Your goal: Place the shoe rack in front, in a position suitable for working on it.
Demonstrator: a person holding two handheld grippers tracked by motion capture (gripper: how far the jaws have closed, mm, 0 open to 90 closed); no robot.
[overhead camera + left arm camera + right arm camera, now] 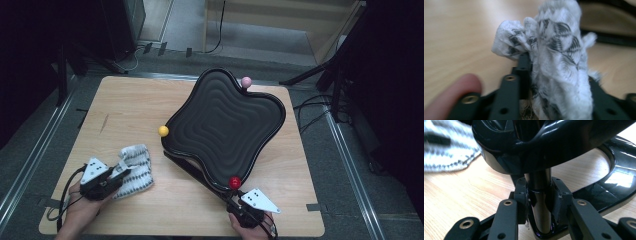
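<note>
On the far left your left hand (80,205) rests at the near-left corner of the wooden table (125,100), with a cable looping off the edge beside it. Your left gripper (122,167) has its jaws clamped on the cloth (137,167), a white knitted rag with a dark grey pattern; in the left gripper view the cloth (559,57) bunches up thick between the jaws, rising in a crumpled fold above them, and a fingertip (451,92) intrudes at the lower left. The cloth lies on the tabletop just left of the tray, apart from it.

Moving right, a yellow ball (163,131) sits at the tray's left lobe, touching its rim. The tray (225,125) is a glossy black, wavy-edged dish with concentric ridges, tilted up on a black stand (192,172), and it takes up the middle of the table. A pink ball (246,82) caps the far lobe, and a red ball (234,182) caps the near one.

Just past the red ball your right gripper (235,200) reaches in from the near edge, your right hand (250,227) behind it. In the right gripper view its jaws pinch the stand's upright black post (539,202) tight from both sides, with the tray's underside (549,145) looming overhead and the cloth (446,152) blurred at the upper left.
</note>
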